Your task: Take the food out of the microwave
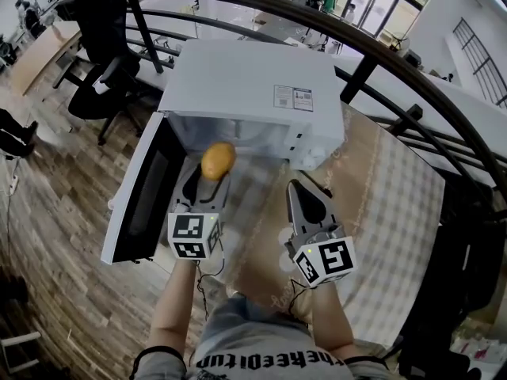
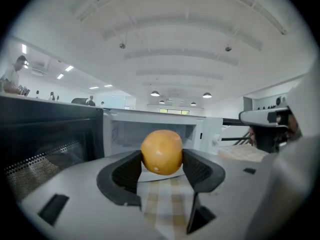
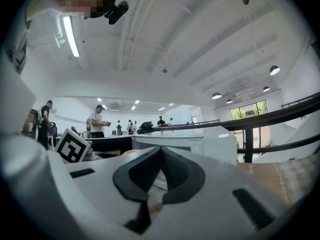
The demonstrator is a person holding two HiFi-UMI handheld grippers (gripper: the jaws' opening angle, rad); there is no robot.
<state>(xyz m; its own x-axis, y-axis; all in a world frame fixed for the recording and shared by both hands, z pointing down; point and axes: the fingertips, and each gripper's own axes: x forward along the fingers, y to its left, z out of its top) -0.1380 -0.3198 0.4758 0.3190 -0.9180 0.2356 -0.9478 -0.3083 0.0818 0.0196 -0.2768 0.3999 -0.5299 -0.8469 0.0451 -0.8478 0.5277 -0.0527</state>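
My left gripper is clamped on the orange, its pads pressing both sides. The fruit hangs just in front of the microwave mouth, above the checked cloth and, as far as I can see, clear of the cavity's lower lip. The open door stands just beside that gripper on its left (the tight side). My right gripper has its jaws together on nothing, near the microwave's front right corner — bare cloth lies to its right.

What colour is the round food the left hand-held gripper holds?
The round food is orange-yellow, clearest in the left gripper view.
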